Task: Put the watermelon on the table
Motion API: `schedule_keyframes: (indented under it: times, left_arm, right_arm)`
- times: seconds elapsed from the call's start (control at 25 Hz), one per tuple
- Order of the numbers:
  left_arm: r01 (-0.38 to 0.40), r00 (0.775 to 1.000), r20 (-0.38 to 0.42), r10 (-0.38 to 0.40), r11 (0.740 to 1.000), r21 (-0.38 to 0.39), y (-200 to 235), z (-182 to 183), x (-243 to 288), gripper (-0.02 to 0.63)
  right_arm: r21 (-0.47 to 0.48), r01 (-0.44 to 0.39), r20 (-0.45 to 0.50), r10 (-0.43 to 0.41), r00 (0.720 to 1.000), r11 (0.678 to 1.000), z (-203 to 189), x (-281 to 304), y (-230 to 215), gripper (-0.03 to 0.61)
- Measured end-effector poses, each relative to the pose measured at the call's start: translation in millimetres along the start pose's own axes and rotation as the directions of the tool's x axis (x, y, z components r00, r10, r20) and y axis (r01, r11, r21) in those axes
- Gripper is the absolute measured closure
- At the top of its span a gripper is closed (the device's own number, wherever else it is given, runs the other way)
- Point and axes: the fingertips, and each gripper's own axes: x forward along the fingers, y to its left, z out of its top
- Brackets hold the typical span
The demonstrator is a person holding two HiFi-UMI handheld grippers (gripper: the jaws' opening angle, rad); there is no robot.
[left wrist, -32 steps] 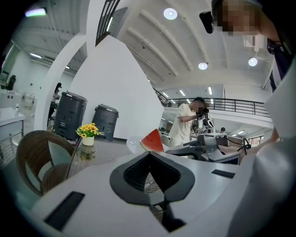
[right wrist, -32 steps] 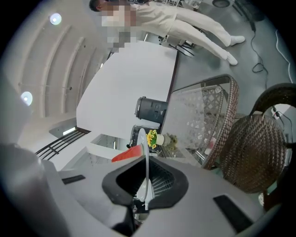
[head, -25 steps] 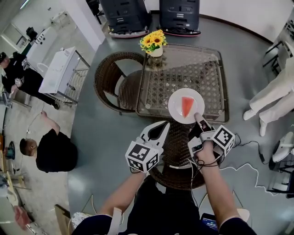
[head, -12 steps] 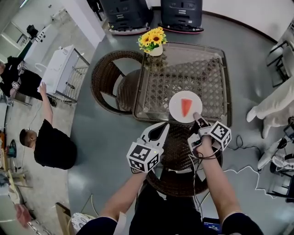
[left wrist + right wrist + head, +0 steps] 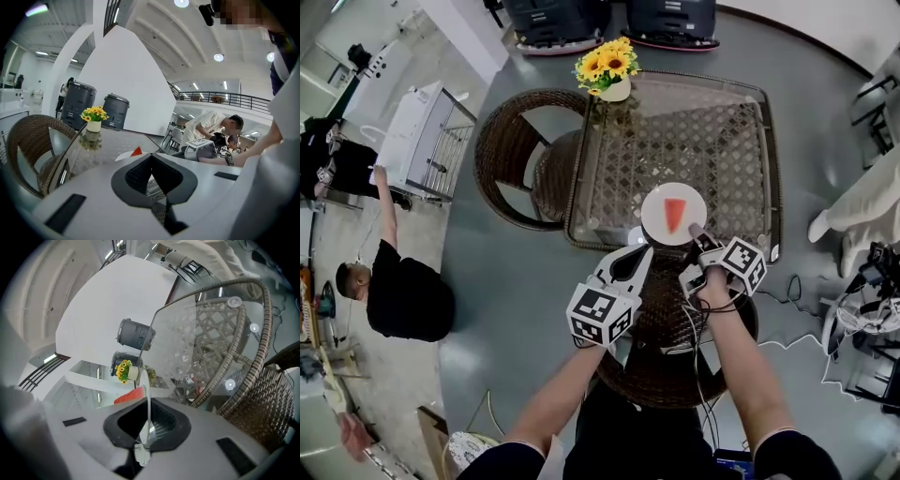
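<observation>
A red watermelon wedge (image 5: 674, 215) lies on a white plate (image 5: 652, 221) over the near edge of the glass table (image 5: 675, 131). My right gripper (image 5: 696, 232) is shut on the plate's near rim. In the right gripper view the plate (image 5: 145, 392) shows edge-on between the pads, with the watermelon (image 5: 129, 395) to its left. My left gripper (image 5: 645, 251) hangs just left of the plate, tips together and holding nothing. From the left gripper view the watermelon (image 5: 136, 151) peeks over the jaws.
A vase of yellow flowers (image 5: 607, 67) stands at the table's far left corner. One wicker chair (image 5: 520, 159) sits left of the table, another (image 5: 675, 319) below my arms. People (image 5: 394, 291) are at the far left, and a person in white (image 5: 862, 206) at the right.
Both grippers have sunk towards the table's near edge. The plate with the watermelon went down with the right gripper and looks smaller from the head.
</observation>
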Motion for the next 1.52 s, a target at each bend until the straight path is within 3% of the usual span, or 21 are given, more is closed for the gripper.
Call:
schedule_keyframes:
  times: [0.56,1.52]
  left_arm:
    - [-0.020,0.999,-0.034,0.019,0.999,-0.039,23,-16,13,0.609]
    - [-0.042,0.998,-0.054,0.038,0.996,-0.082,37,-29,9,0.609]
  right_arm:
    - [-0.048,0.067,-0.031,-0.069,0.997,0.997,-2,34,-23,0.568]
    - [-0.128,0.110,-0.067,-0.119,0.991,0.986,-6,59,-36,0.566]
